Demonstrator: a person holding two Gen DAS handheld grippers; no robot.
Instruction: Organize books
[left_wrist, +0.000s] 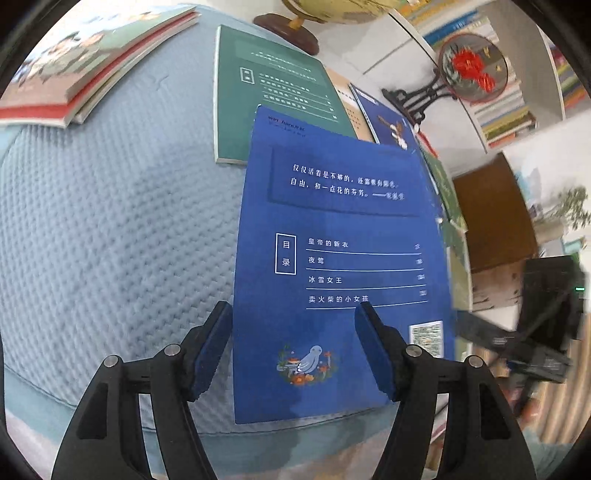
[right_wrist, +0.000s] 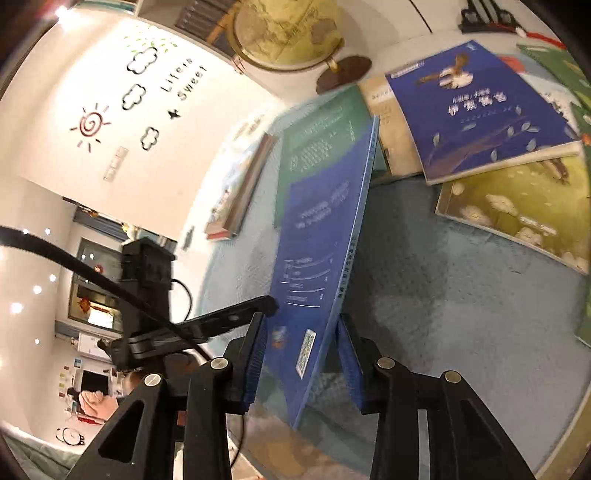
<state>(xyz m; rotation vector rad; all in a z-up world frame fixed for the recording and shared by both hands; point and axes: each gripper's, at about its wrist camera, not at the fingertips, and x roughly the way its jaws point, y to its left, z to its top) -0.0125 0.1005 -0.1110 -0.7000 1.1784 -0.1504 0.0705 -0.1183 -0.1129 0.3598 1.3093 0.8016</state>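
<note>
A blue book (left_wrist: 332, 258) stands tilted up off the pale blue quilted cover (left_wrist: 110, 229), its back cover with a contents list facing the left wrist camera. My left gripper (left_wrist: 294, 308) is open in front of that cover, one finger just off its left edge. In the right wrist view the blue book (right_wrist: 317, 240) runs edge-on between the pads of my right gripper (right_wrist: 302, 317). Those jaws stand loose around the lower spine corner, with a gap at the right pad. A finger of the left gripper (right_wrist: 258, 306) reaches the cover from the left.
A green book (left_wrist: 266, 92) lies flat behind the blue one, and a red-spined stack (left_wrist: 92, 74) sits far left. To the right lie a dark blue picture book (right_wrist: 480, 110), a tan book (right_wrist: 391, 122) and a yellow-green book (right_wrist: 517, 214). A globe (right_wrist: 288, 33) stands at the back.
</note>
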